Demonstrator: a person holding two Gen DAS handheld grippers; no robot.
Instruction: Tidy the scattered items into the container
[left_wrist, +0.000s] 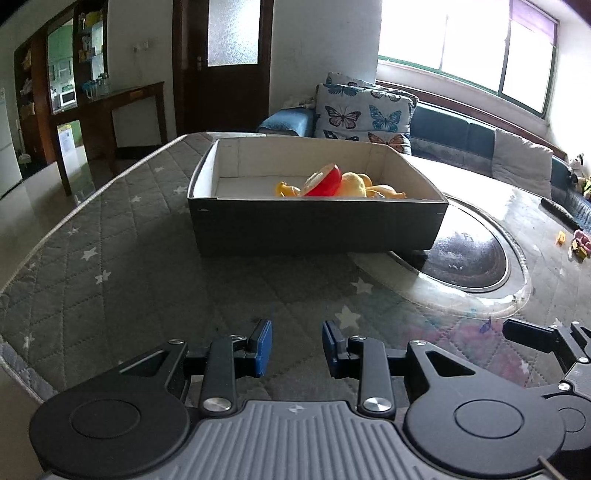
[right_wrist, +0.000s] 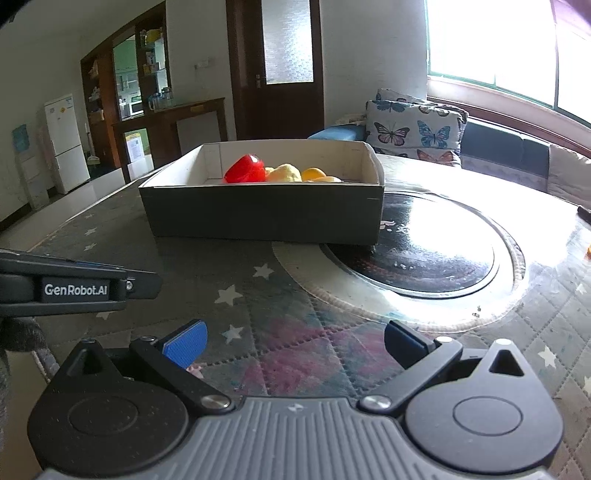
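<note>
A dark cardboard box (left_wrist: 314, 225) with a white inside stands on the quilted table cover; it also shows in the right wrist view (right_wrist: 262, 218). In it lie a red toy half (left_wrist: 323, 181) (right_wrist: 245, 170) and yellow and orange toy pieces (left_wrist: 356, 184) (right_wrist: 291, 173). My left gripper (left_wrist: 297, 347) is open and empty, low over the cover, well short of the box. My right gripper (right_wrist: 295, 343) is wide open and empty, to the right of the left gripper, whose body (right_wrist: 74, 288) shows at its left.
A round glass turntable (left_wrist: 469, 258) (right_wrist: 417, 251) lies right of the box, and the box's corner rests on it. Small toy pieces (left_wrist: 580, 243) and a dark stick (left_wrist: 559, 212) lie at the far right. A sofa with butterfly cushions (left_wrist: 365, 114) stands behind the table.
</note>
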